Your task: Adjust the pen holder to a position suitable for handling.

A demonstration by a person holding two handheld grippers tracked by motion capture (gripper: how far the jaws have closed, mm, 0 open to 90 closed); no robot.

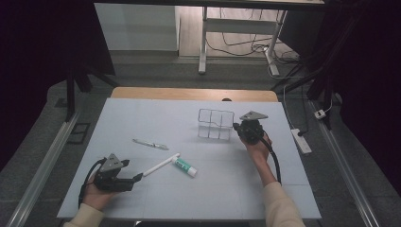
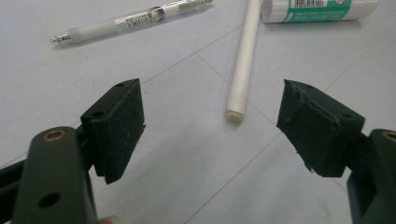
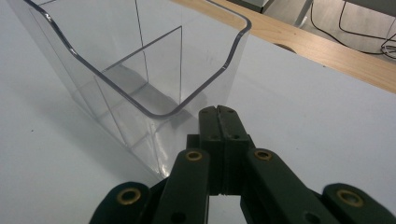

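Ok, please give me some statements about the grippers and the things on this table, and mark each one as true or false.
1. The left gripper has its jaws open. True.
2. The white stick is clamped between the left gripper's jaws. False: it lies on the table ahead of the open jaws, untouched.
3. The right gripper is shut, with nothing between its jaws. True.
4. The clear organizer already holds the pen. False: its compartments look empty, and the pen lies on the table.
5. The glue stick stands upright. False: it lies on its side beside the white stick.
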